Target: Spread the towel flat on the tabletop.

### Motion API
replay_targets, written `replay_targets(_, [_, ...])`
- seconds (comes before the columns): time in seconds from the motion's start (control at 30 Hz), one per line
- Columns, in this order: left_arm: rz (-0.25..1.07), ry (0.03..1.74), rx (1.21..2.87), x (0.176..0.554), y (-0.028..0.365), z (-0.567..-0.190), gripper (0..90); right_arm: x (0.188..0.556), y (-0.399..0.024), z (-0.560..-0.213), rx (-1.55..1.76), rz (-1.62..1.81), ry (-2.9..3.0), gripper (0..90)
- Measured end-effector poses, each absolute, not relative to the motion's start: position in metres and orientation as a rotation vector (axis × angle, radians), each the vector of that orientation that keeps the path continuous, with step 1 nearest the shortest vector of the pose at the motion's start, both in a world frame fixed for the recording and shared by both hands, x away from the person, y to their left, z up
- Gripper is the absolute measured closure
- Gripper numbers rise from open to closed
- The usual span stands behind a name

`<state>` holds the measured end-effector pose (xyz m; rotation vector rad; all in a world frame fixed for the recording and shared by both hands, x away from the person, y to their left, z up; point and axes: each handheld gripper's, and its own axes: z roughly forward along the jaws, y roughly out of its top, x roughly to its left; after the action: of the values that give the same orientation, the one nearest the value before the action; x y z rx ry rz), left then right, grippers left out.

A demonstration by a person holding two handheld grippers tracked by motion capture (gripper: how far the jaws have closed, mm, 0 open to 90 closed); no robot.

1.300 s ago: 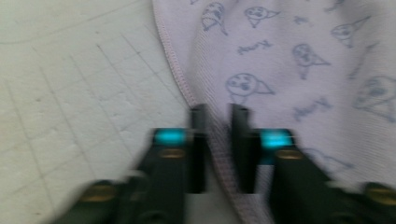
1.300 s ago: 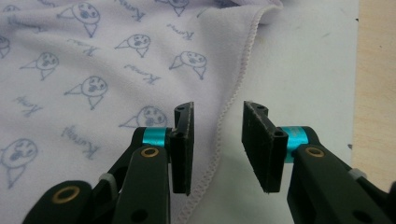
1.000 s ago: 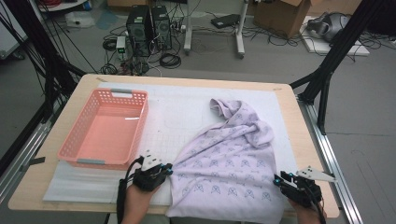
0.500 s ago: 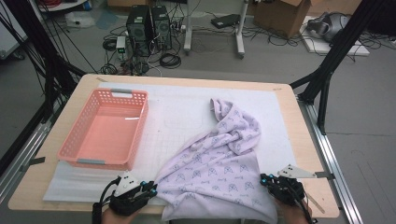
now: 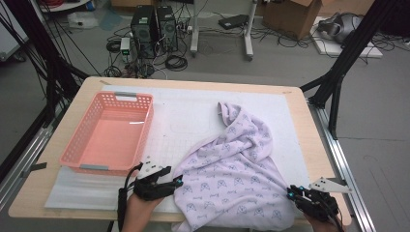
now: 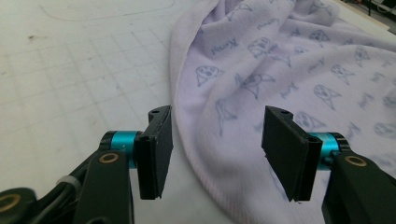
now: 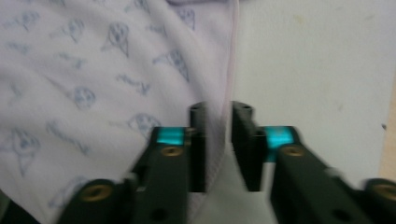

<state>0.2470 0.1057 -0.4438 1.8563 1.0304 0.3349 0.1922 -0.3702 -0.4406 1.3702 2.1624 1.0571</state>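
The left gripper (image 6: pixel 217 154) has just been opening and has let go of the purple towel (image 5: pixel 232 179). The right gripper (image 7: pixel 219 149) has just been opening too, with the towel's edge between its jaws. The towel has slid toward the near edge of the table

Far half of white mat (image 5: pixel 193 104) bare, free passage. Pink basket (image 5: pixel 109 133) blocks left side. Lavender towel (image 5: pixel 232 179) covers near-right, overhanging near edge.

Lighting's even and soft from overhead with barely any shadows on my table (image 5: pixel 300 121), my left gripper view is nice and sharp, but my right gripper view is smeared with motion blur, worst along the bottom of the frame.
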Motion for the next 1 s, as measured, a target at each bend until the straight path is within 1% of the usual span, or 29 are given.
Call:
replay_targets(0.07, [0.332, 1.049, 1.872, 0.258, 0.100, -0.446, 43.6, 0.194, -0.370, -0.440, 1.386, 1.107, 2.122, 61.6])
replay_targets(0.17, [0.315, 1.060, 1.874, 0.268, 0.096, -0.449, 43.5, 0.197, -0.368, -0.437, 1.367, 1.159, 2.071, 56.1])
replay_targets(0.3, [0.280, 1.034, 1.840, 0.275, 0.091, -0.446, 43.5, 0.213, -0.369, -0.432, 1.388, 1.238, 2.013, 55.3])
replay_targets(0.4, [0.275, 1.008, 1.848, 0.286, 0.087, -0.443, 43.4, 0.243, -0.366, -0.427, 1.393, 1.233, 2.018, 54.4])
replay_targets(0.53, [0.305, 1.005, 1.828, 0.294, 0.086, -0.440, 43.4, 0.274, -0.359, -0.423, 1.411, 1.217, 2.005, 52.8])
replay_targets(0.6, [0.320, 1.009, 1.811, 0.295, 0.087, -0.439, 44.7, 0.289, -0.355, -0.424, 1.437, 1.200, 2.003, 52.8])
replay_targets(0.73, [0.301, 1.022, 1.803, 0.298, 0.086, -0.441, 47.0, 0.321, -0.344, -0.435, 1.503, 1.159, 2.051, 50.7])
replay_targets(0.77, [0.301, 1.024, 1.799, 0.298, 0.086, -0.441, 47.1, 0.330, -0.341, -0.439, 1.523, 1.157, 2.081, 51.8])
replay_targets(0.8, [0.301, 1.028, 1.798, 0.300, 0.085, -0.440, 47.2, 0.334, -0.339, -0.441, 1.521, 1.155, 2.094, 56.3])
replay_targets(0.83, [0.298, 1.028, 1.802, 0.302, 0.084, -0.440, 47.5, 0.339, -0.337, -0.443, 1.513, 1.147, 2.110, 64.3])
replay_targets(0.87, [0.300, 1.024, 1.814, 0.304, 0.083, -0.438, 47.7, 0.342, -0.336, -0.445, 1.494, 1.120, 2.137, 76.9])
replay_targets(0.9, [0.300, 1.021, 1.817, 0.307, 0.081, -0.437, 47.9, 0.345, -0.335, -0.445, 1.471, 1.066, 2.154, 85.4])
replay_targets(0.97, [0.311, 1.015, 1.810, 0.312, 0.079, -0.432, 48.3, 0.348, -0.340, -0.443, 1.435, 0.994, 2.107, 87.2])
replay_targets(1.0, [0.312, 1.018, 1.806, 0.316, 0.077, -0.430, 49.9, 0.350, -0.344, -0.441, 1.444, 0.953, 2.068, 87.6])
